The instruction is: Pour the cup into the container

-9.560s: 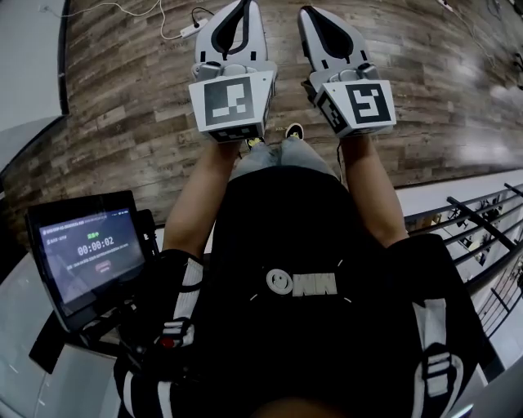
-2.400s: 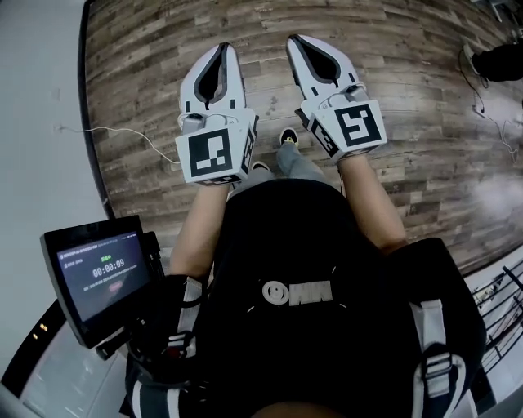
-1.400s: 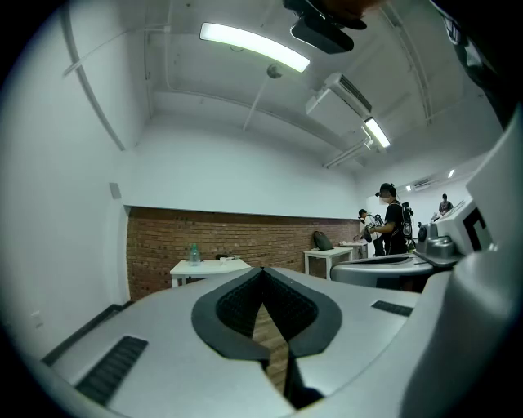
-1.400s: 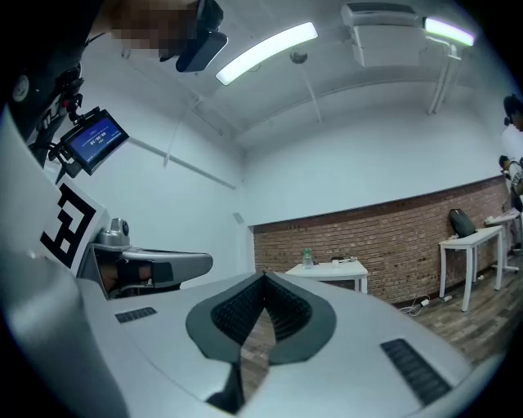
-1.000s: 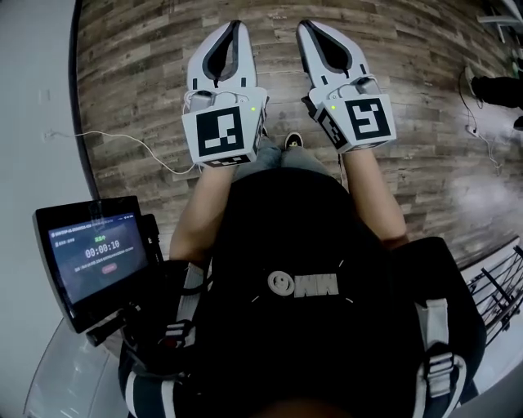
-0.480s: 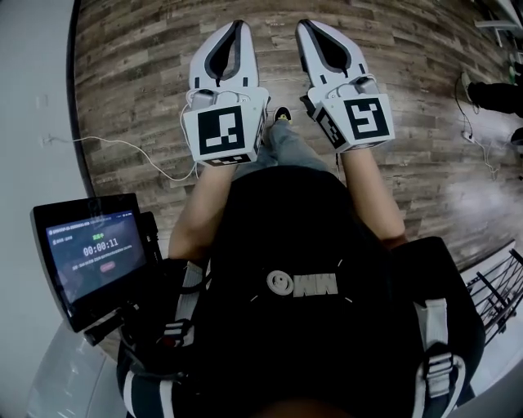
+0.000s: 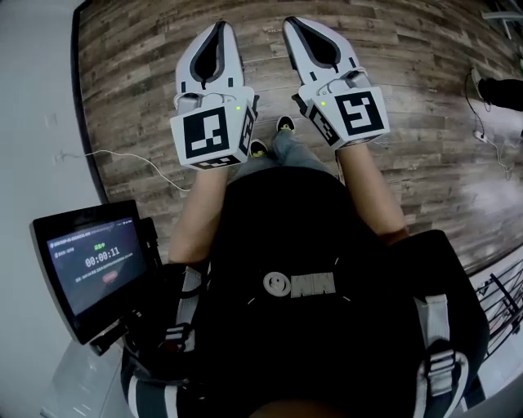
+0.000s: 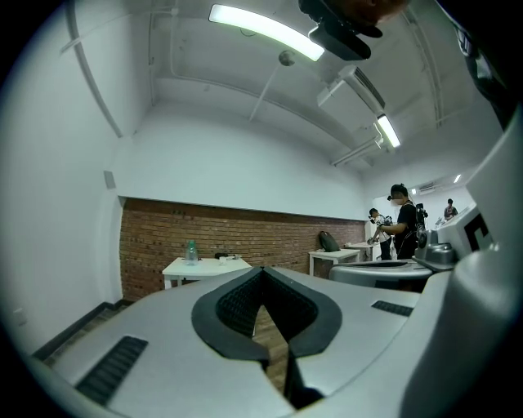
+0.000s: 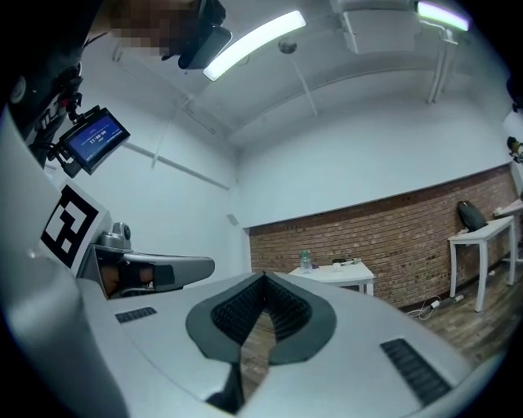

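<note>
Wood-plank floor [image 7: 131,82] under left tongs [image 7: 218,27] and right tongs [image 7: 292,22], both closed.

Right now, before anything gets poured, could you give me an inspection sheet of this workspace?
Surface: wooden floor underfoot; a white table stands far off by the brick wall.
Job's things: nothing seen.
Clutter: a bottle on that table; other bits too small to tell.
Grippers: left gripper and right gripper both shut, empty, held level.
Cables: a white cable lies on the floor at left.
Surroundings: a timer screen at the person's left; other people at distant tables.
</note>
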